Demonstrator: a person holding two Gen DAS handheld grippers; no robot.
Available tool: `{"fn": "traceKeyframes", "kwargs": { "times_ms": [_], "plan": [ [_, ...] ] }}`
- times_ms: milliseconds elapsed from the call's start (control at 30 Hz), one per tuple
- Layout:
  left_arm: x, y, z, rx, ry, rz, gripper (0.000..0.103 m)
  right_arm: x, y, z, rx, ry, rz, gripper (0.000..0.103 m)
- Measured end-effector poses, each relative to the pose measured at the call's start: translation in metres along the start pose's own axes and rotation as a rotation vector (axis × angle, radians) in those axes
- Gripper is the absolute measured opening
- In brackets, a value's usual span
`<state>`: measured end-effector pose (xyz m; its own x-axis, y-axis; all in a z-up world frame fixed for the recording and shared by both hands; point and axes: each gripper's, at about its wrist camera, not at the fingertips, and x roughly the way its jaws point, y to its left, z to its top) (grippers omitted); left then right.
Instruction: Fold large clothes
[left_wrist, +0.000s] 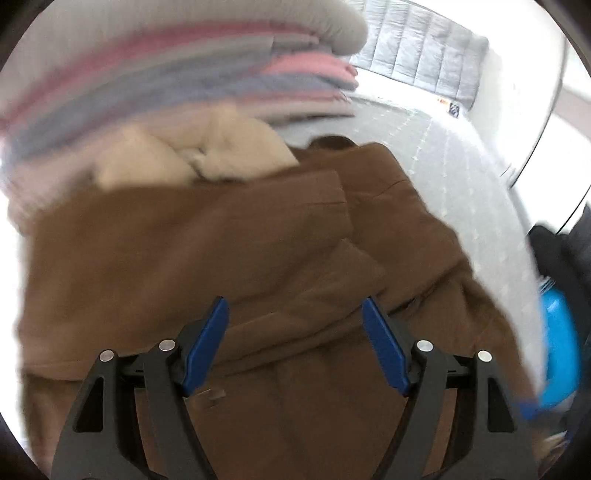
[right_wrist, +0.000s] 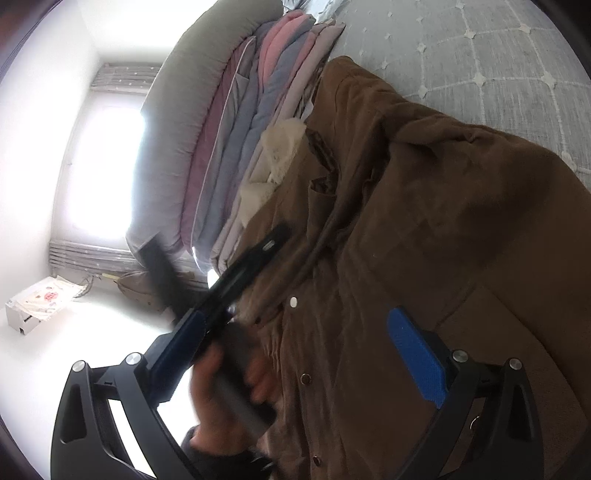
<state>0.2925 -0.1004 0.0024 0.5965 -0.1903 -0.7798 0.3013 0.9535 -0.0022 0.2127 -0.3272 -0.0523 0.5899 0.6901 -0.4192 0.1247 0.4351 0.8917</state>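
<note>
Lying across the bed (left_wrist: 454, 155) is the coat (left_wrist: 229, 236), brown with a cream fleece lining (left_wrist: 192, 155) peeking out near the collar, its top end bunched against a stack of quilts (left_wrist: 177, 70) (pink, blue and grey layers, blurry in the left view).

The left gripper (left_wrist: 295, 343) hovers over the coat's rumpled middle with its fingers spread wide and nothing between them. Probably it's lining up on one of the loose flaps, since the cloth there is humped in ridges that would be easy to pinch.

The right gripper (right_wrist: 295, 354) is also wide apart and empty, looking down the snap placket (right_wrist: 295, 302) on the coat front. In that view the left tool crosses the frame, with the person's left hand (right_wrist: 229, 384) wrapped round its handle, right at the coat's edge nearest the floor.

Judging from how it lies, the coat is only partly flattened: one panel looks laid over the front, the rest is lumpy. The fold isn't really started, so both grippers likely need a hem or side edge first. Thick padded cloth like this will probably spring back.
</note>
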Motion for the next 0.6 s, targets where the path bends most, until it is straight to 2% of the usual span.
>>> {"fn": "traceKeyframes", "kwargs": {
  "times_ms": [100,200,367,467,533,600],
  "plan": [
    [-0.044,-0.006,-0.018,0.119,-0.059,0.152,0.071,0.007,0.006,-0.005,-0.05,0.02,-0.032,0.096],
    [-0.086,-0.005,-0.041,0.202,-0.099,0.247,0.073,0.015,0.014,-0.012,-0.108,0.047,-0.055,0.096],
    [-0.152,0.005,-0.079,0.282,-0.151,0.368,0.077,0.018,0.035,-0.03,-0.241,0.056,-0.073,0.096],
    [-0.185,0.016,-0.105,0.29,-0.144,0.379,0.077,0.007,0.043,-0.041,-0.29,0.078,-0.066,0.096],
    [-0.205,0.038,-0.124,0.255,-0.11,0.325,0.077,-0.014,0.046,-0.043,-0.322,0.062,-0.058,0.096],
    [-0.218,0.069,-0.142,0.173,-0.066,0.257,0.077,-0.043,0.043,-0.042,-0.345,0.043,-0.069,0.096]
  ]
}}
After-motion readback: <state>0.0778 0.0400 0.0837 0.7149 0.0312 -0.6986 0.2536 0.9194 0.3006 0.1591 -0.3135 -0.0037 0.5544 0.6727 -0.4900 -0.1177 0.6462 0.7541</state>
